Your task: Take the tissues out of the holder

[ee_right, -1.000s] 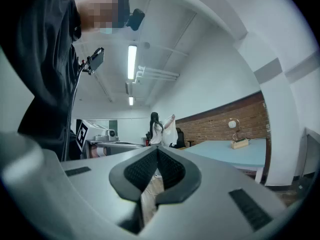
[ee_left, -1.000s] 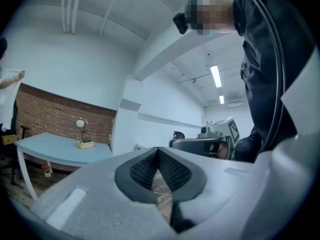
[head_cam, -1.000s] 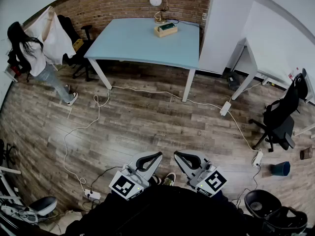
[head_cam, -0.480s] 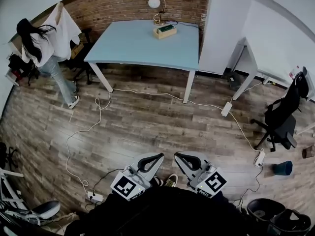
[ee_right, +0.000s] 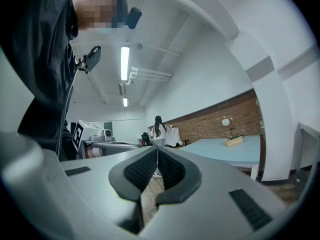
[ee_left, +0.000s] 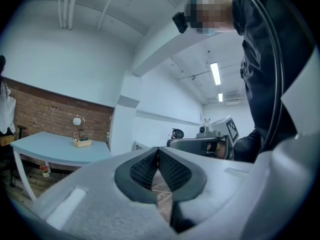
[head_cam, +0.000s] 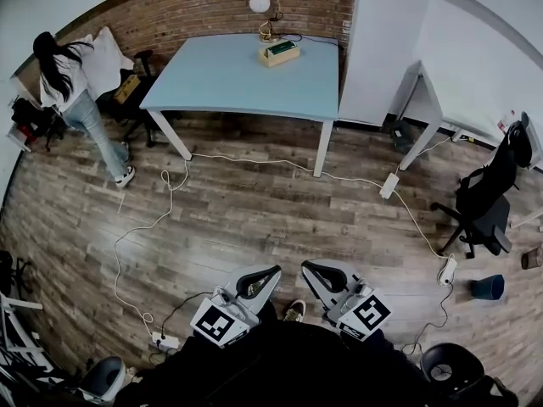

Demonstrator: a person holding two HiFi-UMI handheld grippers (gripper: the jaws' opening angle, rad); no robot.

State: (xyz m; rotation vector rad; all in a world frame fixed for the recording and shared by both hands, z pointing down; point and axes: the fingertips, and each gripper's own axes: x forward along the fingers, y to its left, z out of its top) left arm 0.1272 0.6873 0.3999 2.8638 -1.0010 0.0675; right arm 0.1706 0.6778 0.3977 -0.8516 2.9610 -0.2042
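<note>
The left gripper (head_cam: 273, 271) is closed tight with nothing in it. In its own view the ribbed pads meet in a thin seam, and only bare floor (head_cam: 254, 210) shows below them. The right gripper (head_cam: 309, 268) is the same, pads pressed together on nothing. Both are held low and close in against the body, side by side, noses forward and turned slightly in toward each other.

The tissue holder (head_cam: 281, 52) is nowhere near either of them. It sits well ahead, across a wide stretch of wooden floor, on the far part of the pale blue table (head_cam: 229, 79), just in front of the globe lamp (head_cam: 259, 5). From the left gripper it lies ahead and to the left of where the jaws point; from the right gripper, ahead and to the right. So it sits roughly between the two lines of aim, and I would not call either one clearly nearer.

The holder is a low box, and its long side runs mostly crosswise to the approach, skewed a little. It is too small from here to see whether tissue stands out of the dark top.

By my reckoning nothing has started. The whole body has to close that distance, and the jaws must part, before any tissue can be pinched.
</note>
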